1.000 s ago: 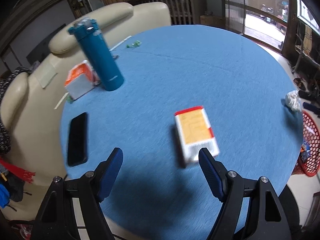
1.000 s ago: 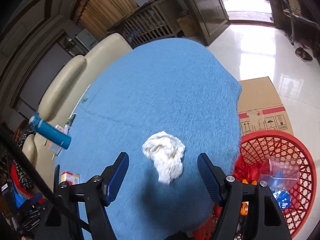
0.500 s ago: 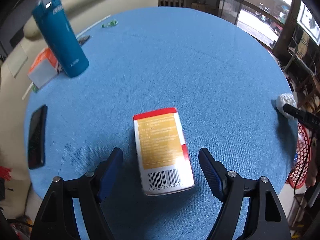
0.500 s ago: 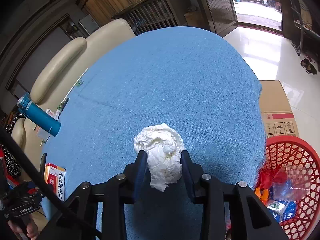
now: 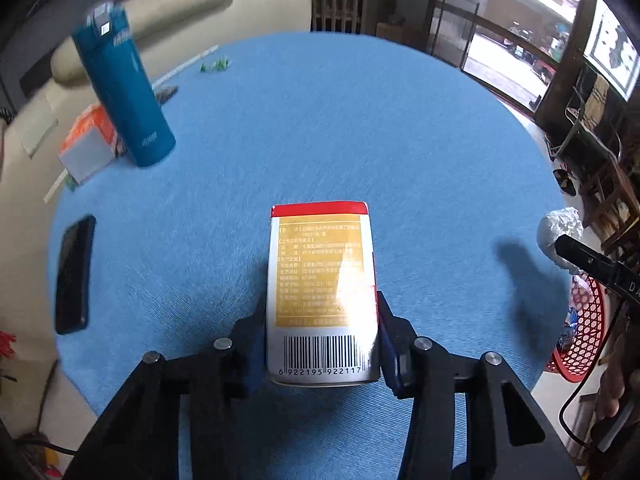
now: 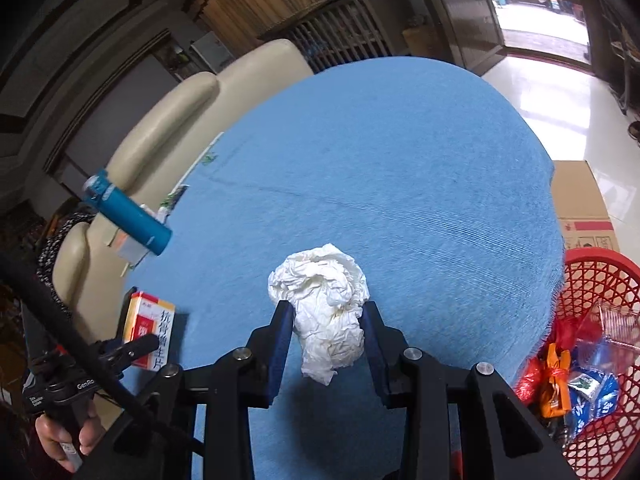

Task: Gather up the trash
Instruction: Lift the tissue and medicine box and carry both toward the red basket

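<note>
My left gripper is shut on an orange, red-topped medicine box, barcode end toward the camera, over the round blue table. My right gripper is shut on a crumpled white tissue ball near the table's right edge. The red mesh trash basket stands on the floor right of the table and holds several wrappers. The tissue and basket also show at the far right of the left wrist view. The box shows at the left of the right wrist view.
A teal flask stands at the table's far left beside an orange-and-white carton. A black phone lies at the left edge. A cream sofa is behind the table. A cardboard box sits beyond the basket.
My left gripper moved in around the medicine box and closed on it. My right gripper closed on the tissue ball and now holds it slightly raised.
</note>
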`<action>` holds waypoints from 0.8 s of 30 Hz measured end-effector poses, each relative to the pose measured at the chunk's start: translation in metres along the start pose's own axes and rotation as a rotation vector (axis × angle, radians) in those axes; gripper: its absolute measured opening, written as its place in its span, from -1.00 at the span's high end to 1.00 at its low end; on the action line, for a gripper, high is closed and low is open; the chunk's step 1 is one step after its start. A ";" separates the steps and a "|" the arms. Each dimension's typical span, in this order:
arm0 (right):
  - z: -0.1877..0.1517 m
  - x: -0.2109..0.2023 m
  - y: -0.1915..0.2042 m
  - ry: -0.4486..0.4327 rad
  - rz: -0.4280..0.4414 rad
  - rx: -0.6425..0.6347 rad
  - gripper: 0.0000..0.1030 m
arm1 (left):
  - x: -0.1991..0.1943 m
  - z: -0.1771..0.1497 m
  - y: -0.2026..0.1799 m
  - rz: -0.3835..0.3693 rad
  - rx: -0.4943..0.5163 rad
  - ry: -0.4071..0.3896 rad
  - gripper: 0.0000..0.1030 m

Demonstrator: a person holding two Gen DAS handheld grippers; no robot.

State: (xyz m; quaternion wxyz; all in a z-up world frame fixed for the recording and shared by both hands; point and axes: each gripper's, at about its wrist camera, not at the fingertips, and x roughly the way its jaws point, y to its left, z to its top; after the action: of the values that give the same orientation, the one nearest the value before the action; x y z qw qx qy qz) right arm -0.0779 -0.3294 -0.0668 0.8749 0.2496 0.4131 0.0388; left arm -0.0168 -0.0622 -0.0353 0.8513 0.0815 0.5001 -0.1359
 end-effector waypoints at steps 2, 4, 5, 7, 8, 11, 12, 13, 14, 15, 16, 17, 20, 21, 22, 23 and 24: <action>0.000 -0.007 0.005 -0.012 0.017 -0.007 0.27 | -0.010 -0.002 -0.009 0.016 0.025 -0.024 0.06; 0.000 -0.014 0.010 -0.026 0.033 -0.015 0.27 | -0.022 -0.003 -0.020 0.027 0.055 -0.053 0.06; -0.001 -0.018 0.012 -0.032 0.039 -0.020 0.27 | -0.028 -0.005 -0.026 0.032 0.070 -0.068 0.06; -0.003 -0.025 0.016 -0.048 0.051 -0.033 0.27 | -0.037 -0.006 -0.035 0.043 0.097 -0.093 0.06; -0.004 -0.030 0.018 -0.057 0.054 -0.039 0.27 | -0.041 -0.005 -0.037 0.048 0.113 -0.106 0.06; -0.005 -0.043 0.018 -0.078 0.068 -0.044 0.27 | -0.059 -0.008 -0.053 0.061 0.161 -0.149 0.06; -0.005 -0.047 0.017 -0.085 0.071 -0.045 0.27 | -0.064 -0.010 -0.058 0.064 0.177 -0.162 0.06; -0.005 -0.049 0.016 -0.092 0.074 -0.046 0.27 | -0.070 -0.011 -0.064 0.065 0.195 -0.175 0.06; -0.005 -0.054 0.015 -0.099 0.078 -0.046 0.27 | -0.073 -0.012 -0.068 0.066 0.207 -0.184 0.06; -0.006 -0.058 0.014 -0.106 0.081 -0.046 0.27 | -0.077 -0.012 -0.073 0.067 0.222 -0.193 0.06; -0.006 -0.061 0.014 -0.114 0.084 -0.047 0.27 | -0.080 -0.011 -0.078 0.066 0.235 -0.201 0.06; -0.007 -0.065 0.013 -0.120 0.086 -0.049 0.27 | -0.077 -0.005 -0.081 0.065 0.243 -0.205 0.06; -0.008 -0.075 0.011 -0.142 0.085 -0.057 0.27 | -0.085 -0.004 -0.097 0.067 0.276 -0.224 0.06; -0.008 -0.078 0.010 -0.149 0.086 -0.060 0.27 | -0.086 -0.003 -0.100 0.068 0.283 -0.227 0.06; -0.008 -0.081 0.009 -0.155 0.087 -0.061 0.27 | -0.086 -0.002 -0.103 0.069 0.291 -0.230 0.06; -0.009 -0.083 0.007 -0.161 0.089 -0.061 0.27 | -0.088 -0.002 -0.106 0.070 0.299 -0.232 0.06; -0.008 -0.085 0.007 -0.166 0.092 -0.061 0.27 | -0.088 -0.001 -0.109 0.074 0.310 -0.236 0.06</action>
State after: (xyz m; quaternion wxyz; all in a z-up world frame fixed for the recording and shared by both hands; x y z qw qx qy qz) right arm -0.1389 -0.3432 -0.0082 0.9107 0.2438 0.3260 0.0705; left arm -0.0929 -0.1523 0.0406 0.8858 0.2134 0.3664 -0.1886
